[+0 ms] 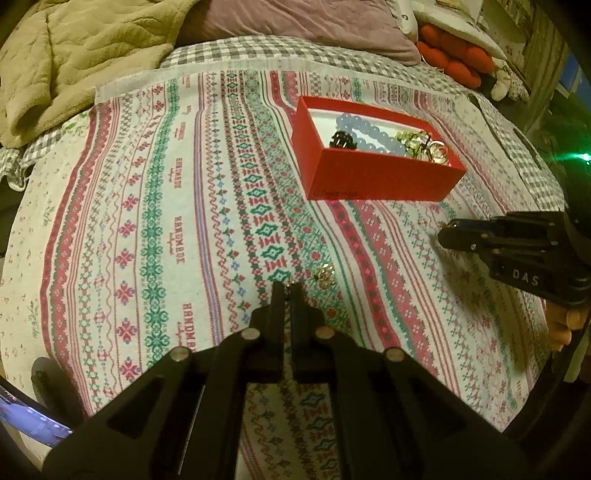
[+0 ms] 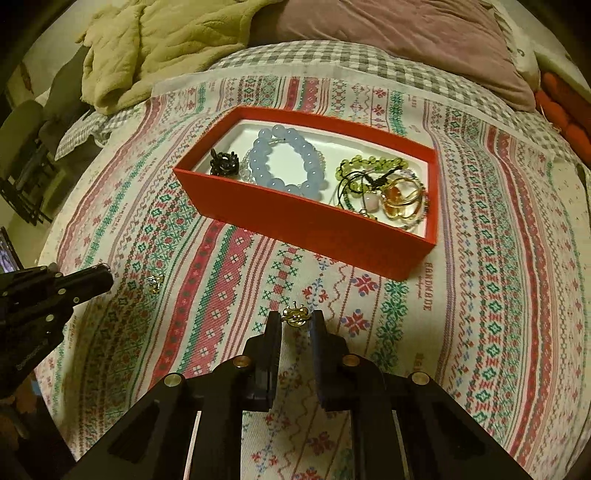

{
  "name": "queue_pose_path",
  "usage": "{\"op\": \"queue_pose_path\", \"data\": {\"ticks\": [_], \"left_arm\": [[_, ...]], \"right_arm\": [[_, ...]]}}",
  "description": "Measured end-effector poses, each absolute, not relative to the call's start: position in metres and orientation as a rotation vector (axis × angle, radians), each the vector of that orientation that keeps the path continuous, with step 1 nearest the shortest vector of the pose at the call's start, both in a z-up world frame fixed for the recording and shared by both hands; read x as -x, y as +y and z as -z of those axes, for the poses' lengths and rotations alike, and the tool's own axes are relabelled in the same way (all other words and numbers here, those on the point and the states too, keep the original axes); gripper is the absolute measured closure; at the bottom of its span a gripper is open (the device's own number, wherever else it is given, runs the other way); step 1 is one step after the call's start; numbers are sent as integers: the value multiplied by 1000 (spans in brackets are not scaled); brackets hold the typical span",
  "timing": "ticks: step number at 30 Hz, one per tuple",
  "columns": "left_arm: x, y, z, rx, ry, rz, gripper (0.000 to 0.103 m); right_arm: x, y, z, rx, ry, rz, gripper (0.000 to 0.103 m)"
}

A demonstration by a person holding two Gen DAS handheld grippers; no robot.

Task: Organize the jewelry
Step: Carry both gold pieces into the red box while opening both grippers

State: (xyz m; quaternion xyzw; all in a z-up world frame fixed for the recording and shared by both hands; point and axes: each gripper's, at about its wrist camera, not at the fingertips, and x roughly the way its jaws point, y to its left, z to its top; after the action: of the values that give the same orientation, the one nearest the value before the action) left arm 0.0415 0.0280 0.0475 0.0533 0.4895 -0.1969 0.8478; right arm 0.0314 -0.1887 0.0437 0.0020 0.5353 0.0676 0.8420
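A red box (image 2: 314, 225) (image 1: 369, 177) on the patterned cloth holds a blue bead bracelet (image 2: 284, 162), a black ornament (image 2: 223, 162), a green bead string (image 2: 369, 164) and gold rings (image 2: 400, 201). My right gripper (image 2: 294, 317) is partly open, with a small gold piece (image 2: 295, 315) between its fingertips on the cloth; in the left wrist view it shows at the right (image 1: 448, 232). My left gripper (image 1: 287, 291) is nearly shut, its tips just left of another small gold piece (image 1: 324, 275), which also shows in the right wrist view (image 2: 155, 282).
A beige blanket (image 1: 74, 55) and a mauve pillow (image 1: 303, 22) lie at the far end of the bed. A red plush toy (image 1: 454, 55) is at the far right. A phone screen (image 1: 33, 421) glows at the near left edge.
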Motion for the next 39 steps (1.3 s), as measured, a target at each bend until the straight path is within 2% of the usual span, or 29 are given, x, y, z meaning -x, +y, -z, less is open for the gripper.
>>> {"op": "queue_pose_path", "data": {"ticks": [25,39], "left_arm": [[-69,-26,-88,-31,917,451,100],[-95,-59,-83,5,860,503,100]], "right_arm": [[-31,-221,-89,-110,1040,-102,87],[-55,-237,-94,-165,981,-93,87]]}}
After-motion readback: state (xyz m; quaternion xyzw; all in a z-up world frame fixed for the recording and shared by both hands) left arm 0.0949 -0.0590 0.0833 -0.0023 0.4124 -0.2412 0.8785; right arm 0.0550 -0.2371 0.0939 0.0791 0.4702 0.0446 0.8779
